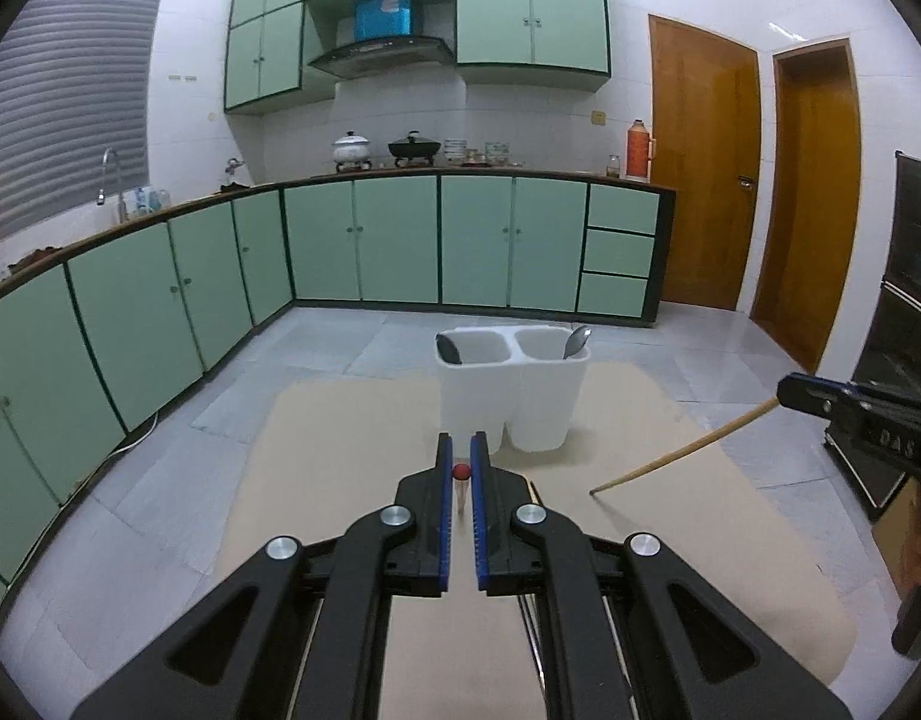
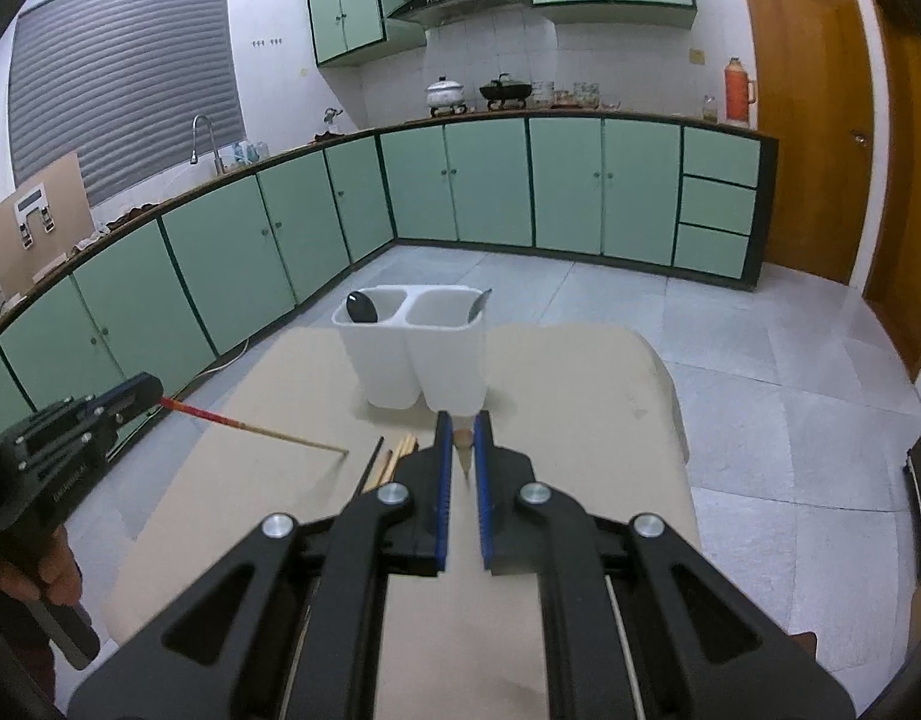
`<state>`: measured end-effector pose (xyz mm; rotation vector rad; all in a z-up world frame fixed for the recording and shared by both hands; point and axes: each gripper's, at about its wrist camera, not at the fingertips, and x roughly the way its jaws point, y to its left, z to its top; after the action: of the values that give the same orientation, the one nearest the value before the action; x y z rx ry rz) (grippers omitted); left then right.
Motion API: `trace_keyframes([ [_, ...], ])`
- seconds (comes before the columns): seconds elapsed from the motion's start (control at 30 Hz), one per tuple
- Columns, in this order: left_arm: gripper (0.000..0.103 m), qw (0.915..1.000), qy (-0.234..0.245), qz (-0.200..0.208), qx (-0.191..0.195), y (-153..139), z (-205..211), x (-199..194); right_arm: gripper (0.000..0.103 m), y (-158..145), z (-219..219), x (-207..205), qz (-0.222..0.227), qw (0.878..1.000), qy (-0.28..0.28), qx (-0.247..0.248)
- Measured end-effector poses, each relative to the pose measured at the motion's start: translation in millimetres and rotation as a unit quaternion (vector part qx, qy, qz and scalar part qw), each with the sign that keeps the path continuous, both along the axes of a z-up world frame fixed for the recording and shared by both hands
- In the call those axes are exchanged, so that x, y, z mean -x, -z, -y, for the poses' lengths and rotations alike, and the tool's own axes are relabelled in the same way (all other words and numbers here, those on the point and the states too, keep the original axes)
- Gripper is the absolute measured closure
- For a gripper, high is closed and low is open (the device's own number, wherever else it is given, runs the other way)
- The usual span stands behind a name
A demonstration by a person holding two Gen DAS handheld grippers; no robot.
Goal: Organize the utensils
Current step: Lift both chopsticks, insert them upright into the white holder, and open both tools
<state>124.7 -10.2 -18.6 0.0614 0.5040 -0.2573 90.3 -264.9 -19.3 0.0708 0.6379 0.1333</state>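
With two spoons already in the white two-compartment holder (image 2: 418, 354), each gripper's fingers clench one chopstick: left gripper (image 1: 461, 468) a red-ended chopstick (image 2: 250, 425), right gripper (image 2: 463, 441) a plain wooden chopstick (image 1: 682, 449), and more chopsticks (image 2: 394, 457) wait on the table (image 2: 580, 396).

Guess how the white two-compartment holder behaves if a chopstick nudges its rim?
The holder looks like thin plastic, tall for its base, and holds only a dark spoon and a metal spoon, so it is probably light. It would likely slide on the smooth mat, or tip.

spoons (image 2: 362, 307) handles hidden inside holder (image 2: 415, 354) | loose chopsticks (image 2: 394, 457) partly behind right tongs (image 2: 463, 438) | jars (image 1: 612, 165) on far counter too small to tell
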Motion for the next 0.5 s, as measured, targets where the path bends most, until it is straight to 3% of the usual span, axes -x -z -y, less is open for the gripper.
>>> trace_keyframes([
  [0.37,0.097,0.9999,0.01,0.008,0.01,-28,-1,-12,0.097,-37,-7,-36,-0.003,0.999,-0.038,0.022],
  [0.5,0.097,0.9996,0.016,0.018,0.013,-39,-2,-11,0.097,-54,-4,-47,-0.001,0.999,-0.048,0.008],
])
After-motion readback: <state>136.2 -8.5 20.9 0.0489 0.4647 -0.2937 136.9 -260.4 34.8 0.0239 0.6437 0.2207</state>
